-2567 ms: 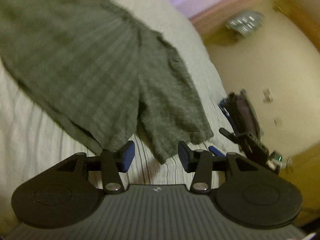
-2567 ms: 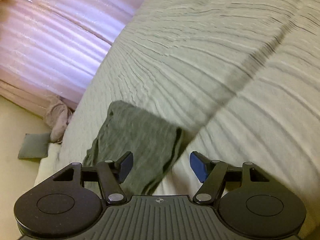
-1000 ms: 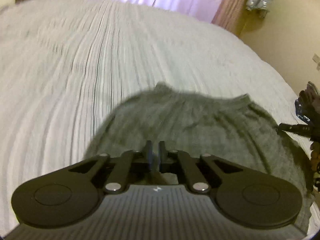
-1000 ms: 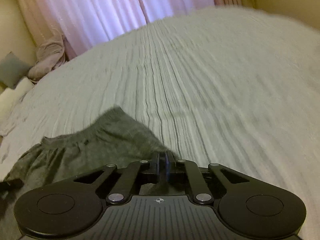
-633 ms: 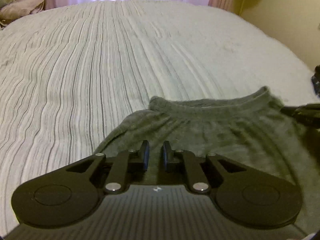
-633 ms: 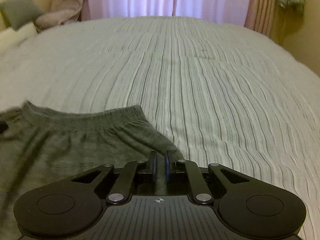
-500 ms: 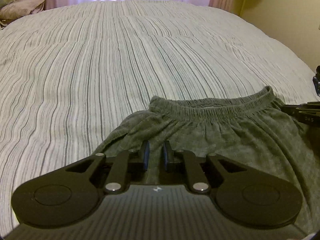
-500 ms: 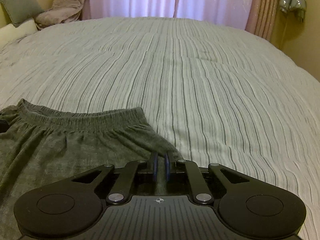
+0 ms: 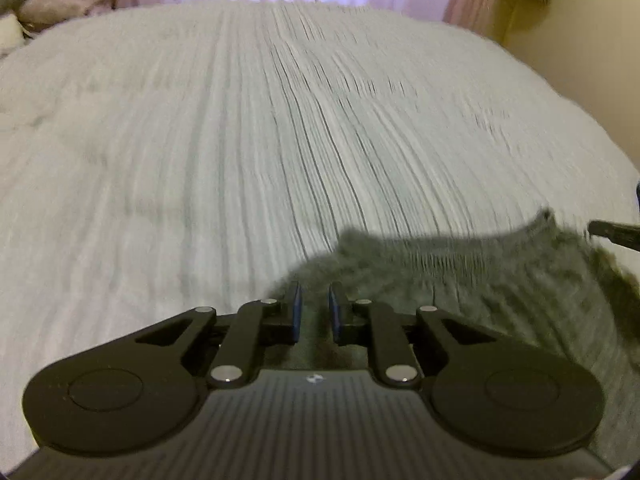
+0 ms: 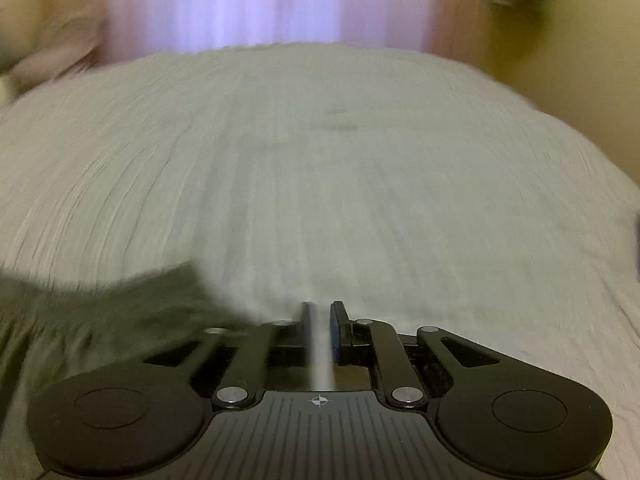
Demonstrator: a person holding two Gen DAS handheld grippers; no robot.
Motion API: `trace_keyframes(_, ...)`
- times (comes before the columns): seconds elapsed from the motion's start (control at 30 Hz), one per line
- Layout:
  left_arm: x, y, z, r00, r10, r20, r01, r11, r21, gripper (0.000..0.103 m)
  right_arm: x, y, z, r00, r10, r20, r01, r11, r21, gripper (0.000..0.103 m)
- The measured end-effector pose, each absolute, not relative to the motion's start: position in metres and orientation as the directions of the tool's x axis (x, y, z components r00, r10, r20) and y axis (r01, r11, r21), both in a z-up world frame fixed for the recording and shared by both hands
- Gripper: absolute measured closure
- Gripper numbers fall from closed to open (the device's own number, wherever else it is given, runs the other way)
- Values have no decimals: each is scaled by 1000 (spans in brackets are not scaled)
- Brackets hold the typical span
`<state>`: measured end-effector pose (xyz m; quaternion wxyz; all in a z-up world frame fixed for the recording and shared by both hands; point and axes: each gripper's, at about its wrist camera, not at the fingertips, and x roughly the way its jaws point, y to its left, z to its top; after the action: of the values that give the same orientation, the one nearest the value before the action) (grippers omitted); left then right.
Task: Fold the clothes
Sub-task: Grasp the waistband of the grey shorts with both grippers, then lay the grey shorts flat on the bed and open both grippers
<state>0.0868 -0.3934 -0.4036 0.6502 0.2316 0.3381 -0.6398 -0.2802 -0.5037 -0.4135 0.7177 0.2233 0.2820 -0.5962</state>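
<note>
The dark grey knitted shorts (image 9: 480,280) are laid on the striped pale bed cover (image 9: 240,140). Since half a second ago, both the left hand-held gripper (image 9: 315,316) and the right hand-held gripper (image 10: 320,330) have been parted slightly; the shorts appear released, the fold judged set down.

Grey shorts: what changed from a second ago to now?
Both grippers have opened. The left gripper shows a gap with cloth still between the fingers; the right gripper has let go, striped bedspread in its gap. The grey shorts now lie left of it. Shorts remain flat, waistband forward.
</note>
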Motion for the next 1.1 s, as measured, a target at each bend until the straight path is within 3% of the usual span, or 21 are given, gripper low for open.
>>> trace_keyframes(0.13,70,-406,-406,-100,-673,-733,990,4,-138,91,-273,-500,-405,373,-669,-642,916,373,144,93)
trace_keyframes(0.2,56,-419,-422,-105,-642,-759,993,-30,-112,83,-252,-506,-418,407,-612,-678,890,432,144,93)
trace_keyframes(0.27,54,-427,-437,-72,-620,-781,996,-4,-88,85,-241,-518,-436,382,-586,-715,896,425,131,93)
trace_keyframes(0.37,80,-417,-430,-72,-654,-754,980,94,-174,96,-264,-525,-431,355,-622,-698,931,306,200,93)
trace_keyframes(0.5,109,-377,-394,100,-729,-677,980,189,-59,89,-300,-503,-398,209,-740,-639,976,202,86,93)
trace_keyframes(0.63,113,-323,-383,15,-742,-670,991,99,-87,89,-322,-457,-380,330,-713,-619,940,308,146,93)
trace_keyframes(0.77,103,-278,-408,-9,-698,-716,998,37,-49,88,-329,-412,-399,355,-635,-687,907,412,88,93)
trace_keyframes(0.83,108,-259,-417,15,-687,-726,995,79,-53,85,-344,-410,-412,303,-623,-721,931,357,82,93)
trace_keyframes(0.93,127,-226,-406,6,-711,-703,968,180,-175,84,-375,-390,-407,178,-657,-733,977,208,51,92)
trace_keyframes(1.1,106,-190,-375,91,-762,-641,973,206,-107,86,-391,-334,-382,160,-720,-675,984,168,54,92)
